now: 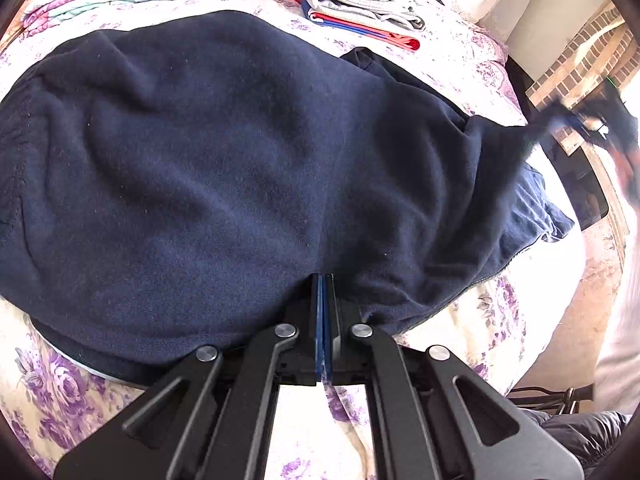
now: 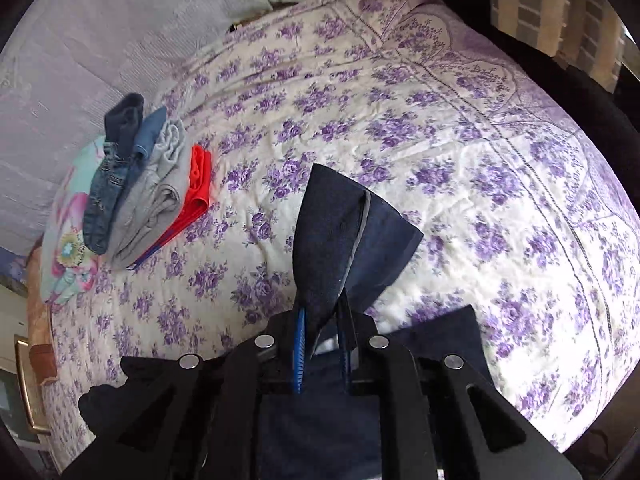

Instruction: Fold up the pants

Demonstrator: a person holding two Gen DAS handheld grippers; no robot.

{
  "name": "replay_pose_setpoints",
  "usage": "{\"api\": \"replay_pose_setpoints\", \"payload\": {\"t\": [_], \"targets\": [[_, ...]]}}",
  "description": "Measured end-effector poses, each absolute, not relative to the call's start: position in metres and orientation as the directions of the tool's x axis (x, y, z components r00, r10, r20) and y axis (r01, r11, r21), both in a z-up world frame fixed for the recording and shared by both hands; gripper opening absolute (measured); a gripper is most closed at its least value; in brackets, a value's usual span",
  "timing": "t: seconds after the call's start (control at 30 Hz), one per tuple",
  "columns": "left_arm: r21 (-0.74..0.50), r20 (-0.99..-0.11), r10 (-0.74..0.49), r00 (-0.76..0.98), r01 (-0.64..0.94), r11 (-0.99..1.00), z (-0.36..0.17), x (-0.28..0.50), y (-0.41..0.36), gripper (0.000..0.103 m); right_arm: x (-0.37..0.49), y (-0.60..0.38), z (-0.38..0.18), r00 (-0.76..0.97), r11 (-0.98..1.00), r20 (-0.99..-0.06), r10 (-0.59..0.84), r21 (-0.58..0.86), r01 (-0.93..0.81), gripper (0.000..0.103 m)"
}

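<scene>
A: Left gripper (image 1: 324, 280)?
B: Jaws pressed together, blue pads touching, tips at the near edge of the dark navy fleece pants (image 1: 208, 168). Can't tell if cloth is pinched; the hem hides the tips.
A: Right gripper (image 2: 322, 316)?
B: Clamped on a navy pants corner (image 2: 340, 236) that sticks up between the pads, lifted off the purple-flowered white quilt (image 2: 460, 128).
A: Pants overall?
B: Spread across frame centre in the left view, right end lifted and blurred.
A: Further out?
B: Stack of folded denim, grey and red clothes (image 2: 144, 184) at left in the right view, partly over a floral pastel blanket (image 2: 68, 248).
</scene>
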State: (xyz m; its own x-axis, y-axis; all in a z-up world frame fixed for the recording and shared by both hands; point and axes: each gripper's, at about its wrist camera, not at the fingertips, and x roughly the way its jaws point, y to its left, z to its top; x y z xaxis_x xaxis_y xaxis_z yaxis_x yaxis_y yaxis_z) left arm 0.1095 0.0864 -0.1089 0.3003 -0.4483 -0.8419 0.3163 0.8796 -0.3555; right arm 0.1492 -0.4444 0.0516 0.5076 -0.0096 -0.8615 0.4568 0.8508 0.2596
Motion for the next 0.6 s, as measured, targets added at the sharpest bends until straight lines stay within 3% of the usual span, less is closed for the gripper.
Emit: {"api": "replay_pose_setpoints", "payload": {"t": [0.2, 0.37, 0.6], "targets": [[-0.302, -0.86, -0.413, 0.3, 0.353, 0.886, -0.103, 0.108, 0.079, 0.001, 0.03, -0.463, -0.013, 0.496, 0.786, -0.867, -0.032, 0.285, 0.549, 0.014], [-0.28, -0.883, -0.393, 0.257, 0.385, 0.88, -0.098, 0.114, 0.074, 0.001, 0.009, -0.482, -0.086, 0.486, 0.731, -0.874, 0.028, 0.349, 0.586, 0.014], [-0.219, -0.906, -0.346, 0.245, 0.428, 0.877, -0.079, 0.111, 0.067, 0.001, 0.011, -0.481, -0.087, 0.526, 0.751, -0.85, 0.032, 0.368, 0.548, 0.013]]}}
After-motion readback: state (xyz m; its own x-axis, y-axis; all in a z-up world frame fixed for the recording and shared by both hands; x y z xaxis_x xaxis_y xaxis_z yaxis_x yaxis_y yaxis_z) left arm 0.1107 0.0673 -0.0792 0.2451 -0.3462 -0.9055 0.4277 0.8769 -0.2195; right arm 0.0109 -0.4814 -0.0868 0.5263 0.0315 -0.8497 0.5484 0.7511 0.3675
